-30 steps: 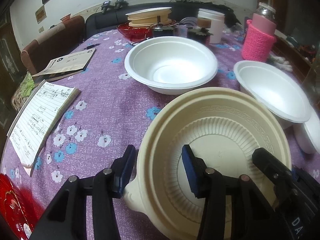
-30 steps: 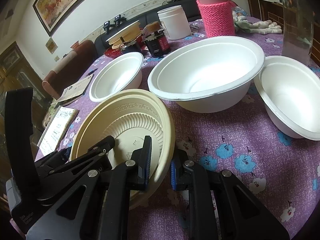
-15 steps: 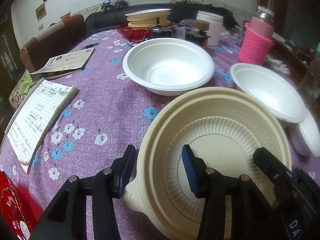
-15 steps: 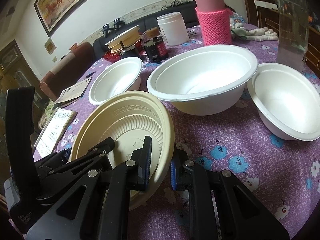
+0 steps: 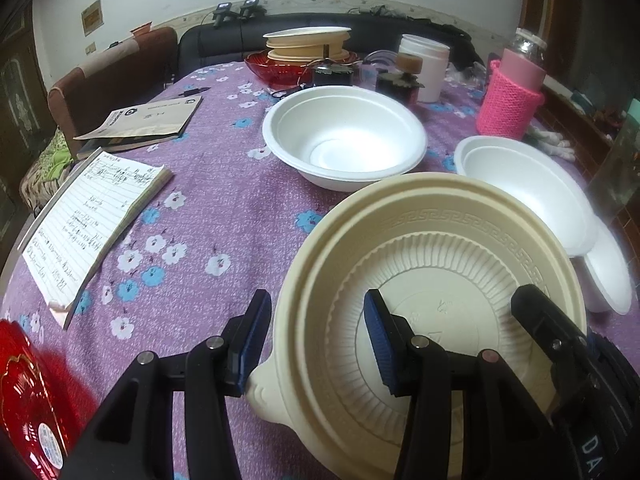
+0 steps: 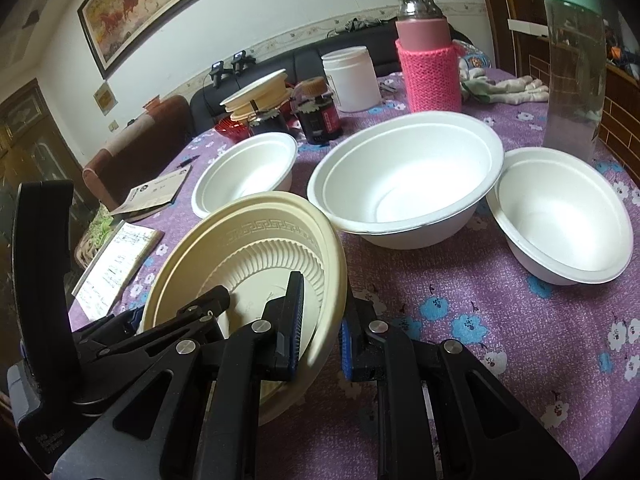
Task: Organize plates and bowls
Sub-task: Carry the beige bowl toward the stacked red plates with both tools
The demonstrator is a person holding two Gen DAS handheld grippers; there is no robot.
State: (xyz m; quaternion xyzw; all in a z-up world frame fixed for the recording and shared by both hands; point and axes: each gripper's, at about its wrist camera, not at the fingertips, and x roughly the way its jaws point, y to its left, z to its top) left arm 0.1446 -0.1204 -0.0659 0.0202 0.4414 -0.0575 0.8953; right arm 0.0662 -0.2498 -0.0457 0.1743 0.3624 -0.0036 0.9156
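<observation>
Cream plastic bowls (image 5: 436, 264) — a nested stack, tilted above the purple floral tablecloth (image 5: 208, 200) — are gripped from both sides. The left gripper (image 5: 316, 336) straddles the near-left rim and handle; the right gripper (image 6: 320, 320) is clenched on the opposite rim. Three white foam bowls (image 6: 404, 184) sit just beyond.

A purple flowered tablecloth (image 6: 500, 312) covers the table. Ahead of the jaws sit three white bowls (image 6: 408, 192); left of them, an open notebook (image 5: 92, 224).
</observation>
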